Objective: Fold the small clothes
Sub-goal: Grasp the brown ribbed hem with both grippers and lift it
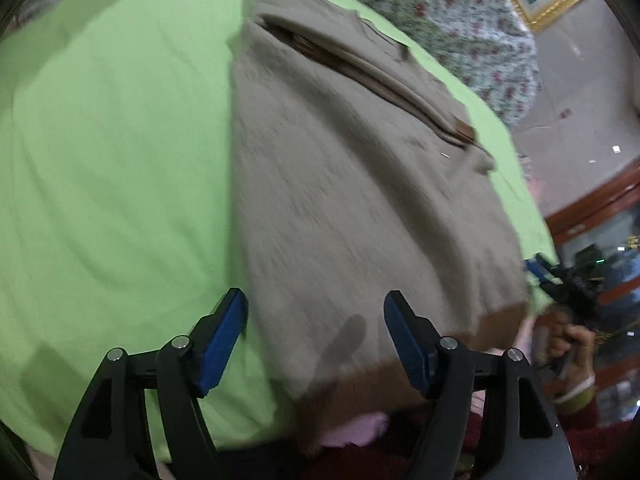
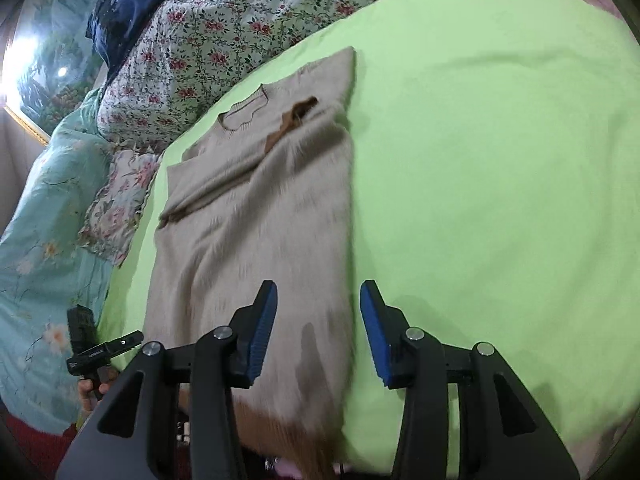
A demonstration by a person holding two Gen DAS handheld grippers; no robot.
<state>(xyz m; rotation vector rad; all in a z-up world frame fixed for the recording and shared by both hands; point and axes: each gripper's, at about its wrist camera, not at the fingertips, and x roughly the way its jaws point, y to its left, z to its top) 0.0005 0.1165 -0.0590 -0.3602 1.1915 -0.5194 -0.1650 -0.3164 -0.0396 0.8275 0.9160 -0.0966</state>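
Lime-green bedding (image 2: 500, 160) covers the bed and fills most of both wrist views. Above its near edge the left gripper (image 1: 316, 340) hangs with its 2 blue-padded fingers (image 1: 224, 340) spread wide and nothing between them; below the gap lies the near, brown-banded hem of a beige sweater (image 1: 340, 184). The right gripper (image 2: 318, 332) is likewise spread and holds nothing, its left finger over the sweater's lower part and its right finger over bare green bedding, so the garment's long edge runs up between them. The sweater lies flat on the green bedding with its sleeves folded in across the body, brown cuffs showing on the folds, and its ribbed neckline (image 2: 244, 114) at the far end. Beyond the neckline sits a floral quilt (image 2: 208, 48) with a dark blue cloth (image 2: 132, 12) on top of it. A turquoise flowered cover (image 2: 44, 240) hangs along the left of the right-wrist view.
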